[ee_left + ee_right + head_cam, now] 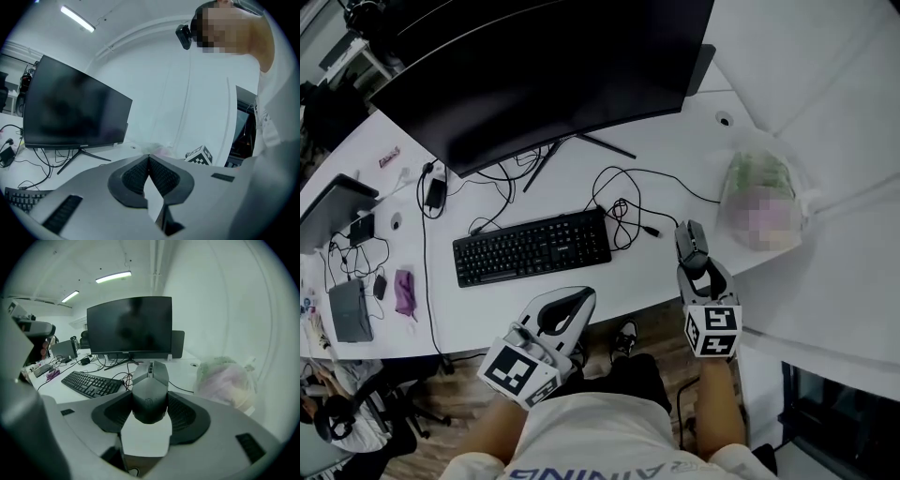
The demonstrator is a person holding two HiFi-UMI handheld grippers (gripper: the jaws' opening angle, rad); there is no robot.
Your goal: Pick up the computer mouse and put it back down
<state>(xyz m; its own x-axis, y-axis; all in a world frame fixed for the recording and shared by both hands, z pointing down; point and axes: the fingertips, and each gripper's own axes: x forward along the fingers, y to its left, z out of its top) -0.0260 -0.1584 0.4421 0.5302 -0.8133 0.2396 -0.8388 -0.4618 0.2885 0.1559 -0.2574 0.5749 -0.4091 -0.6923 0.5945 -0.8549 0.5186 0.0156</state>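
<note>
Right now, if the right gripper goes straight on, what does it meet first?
Probably the monitor: the right gripper, fingers shut on the computer mouse, aims across the desk at it. The cable loops lie nearer but look lower; depth unclear.

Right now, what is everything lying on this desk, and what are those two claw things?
desk: one, white, spans the head view
monitor: one, black, back of the desk
keyboard: one, black, in front of the monitor
cables: several, black, between monitor and keyboard
plastic bag: one, clear with greenish contents, desk's right side
computer mouse: one, dark grey, gripped in the right claw
purple item: one, far left, too small to identify
left claw: one, grey, shut and empty, near the desk's front edge
right claw: one, grey, shut on the computer mouse
</note>
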